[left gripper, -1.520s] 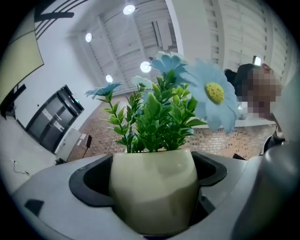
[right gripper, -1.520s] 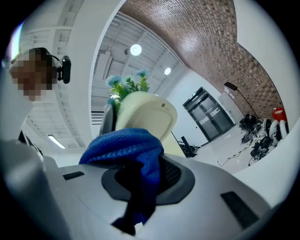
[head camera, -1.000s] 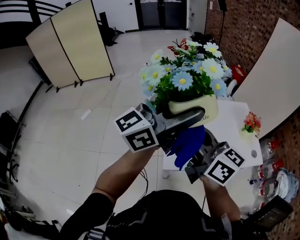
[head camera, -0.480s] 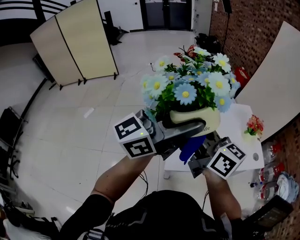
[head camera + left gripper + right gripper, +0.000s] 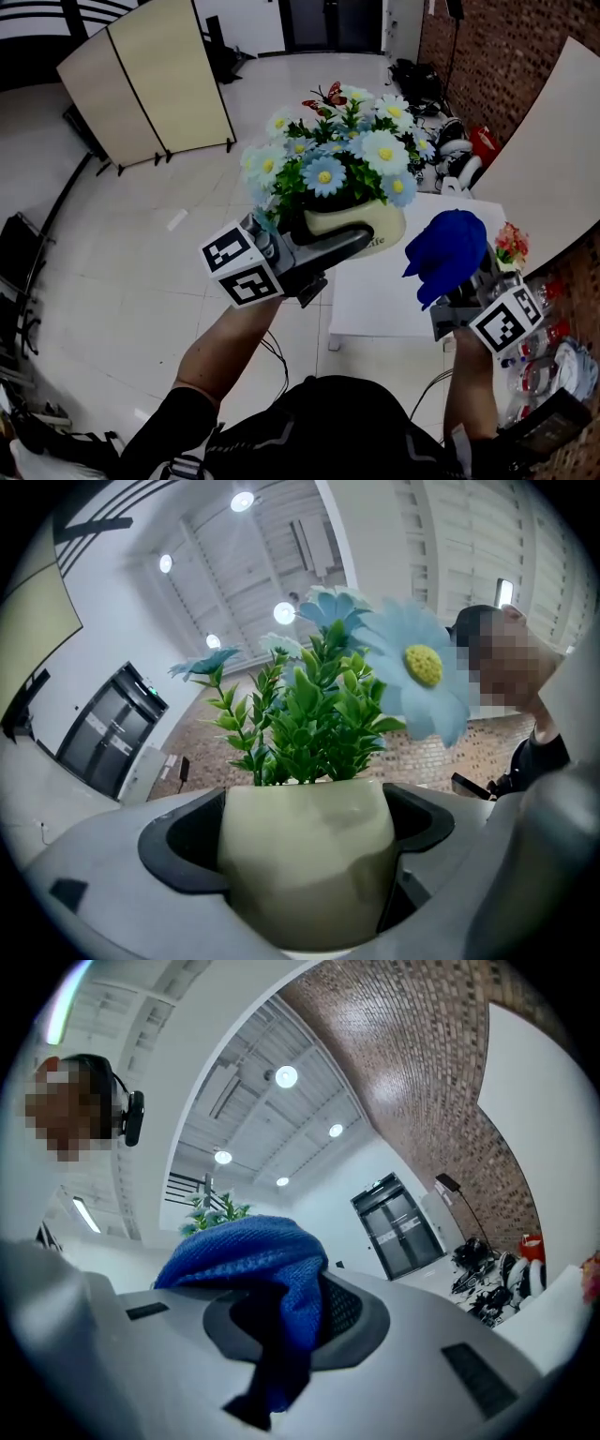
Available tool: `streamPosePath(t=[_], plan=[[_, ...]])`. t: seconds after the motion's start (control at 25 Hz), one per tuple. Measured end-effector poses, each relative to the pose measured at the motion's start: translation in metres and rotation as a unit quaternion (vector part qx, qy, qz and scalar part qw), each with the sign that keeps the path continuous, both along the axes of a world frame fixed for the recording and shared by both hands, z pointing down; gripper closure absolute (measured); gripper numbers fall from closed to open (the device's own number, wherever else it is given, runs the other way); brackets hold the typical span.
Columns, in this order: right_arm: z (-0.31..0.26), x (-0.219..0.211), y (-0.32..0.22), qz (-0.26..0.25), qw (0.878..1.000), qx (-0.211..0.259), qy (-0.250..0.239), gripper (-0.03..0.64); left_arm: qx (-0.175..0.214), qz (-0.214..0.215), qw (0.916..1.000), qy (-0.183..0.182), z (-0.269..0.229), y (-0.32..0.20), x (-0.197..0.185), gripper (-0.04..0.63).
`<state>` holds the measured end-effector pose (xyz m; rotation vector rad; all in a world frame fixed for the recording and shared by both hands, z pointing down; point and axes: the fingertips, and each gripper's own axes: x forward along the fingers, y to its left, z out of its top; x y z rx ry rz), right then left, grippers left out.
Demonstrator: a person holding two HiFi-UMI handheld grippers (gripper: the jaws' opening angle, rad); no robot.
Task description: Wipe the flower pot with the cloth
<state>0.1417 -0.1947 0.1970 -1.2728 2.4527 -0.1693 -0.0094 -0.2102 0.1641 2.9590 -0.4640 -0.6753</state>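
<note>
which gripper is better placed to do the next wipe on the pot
Right. The right gripper holds the blue cloth, clear of the flower pot beside it; the left gripper is clamped on the pot, holding it up.

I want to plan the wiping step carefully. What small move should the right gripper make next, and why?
Probably move the right gripper leftward until the blue cloth touches the flower pot on its wall. The left gripper holds the pot lifted, and the cloth is apart from it, on its right.
</note>
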Motion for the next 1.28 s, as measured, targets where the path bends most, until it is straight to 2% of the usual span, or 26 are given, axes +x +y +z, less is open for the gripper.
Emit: streamPosePath(t=[0.28,0.44,0.6,0.88,1.12,1.28], plan=[[-0.009,0.005,0.002,0.011,1.000,0.003,0.021,0.568,0.008,0.005,0.9999,-0.009,-0.002,0.002,-0.002,0.060],[-0.013,0.005,-0.002,0.016,0.998,0.010,0.058,0.568,0.007,0.007,0.9996,-0.026,0.004,-0.006,-0.002,0.060],[0.018,0.009,-0.005,0.023,0.995,0.012,0.096,0.568,-0.017,0.008,0.9984,-0.053,0.057,-0.019,0.004,0.060],[0.065,0.016,-0.014,0.008,0.994,-0.010,0.109,0.568,-0.019,0.013,0.9968,-0.077,0.130,-0.034,0.016,0.060],[0.115,0.011,-0.028,-0.004,0.992,-0.031,0.126,0.568,-0.013,0.026,0.9889,-0.145,0.215,-0.042,0.033,0.061],[0.160,0.016,-0.035,0.001,0.989,-0.057,0.137,0.568,-0.039,0.045,0.9886,-0.138,0.278,-0.043,0.041,0.063]])
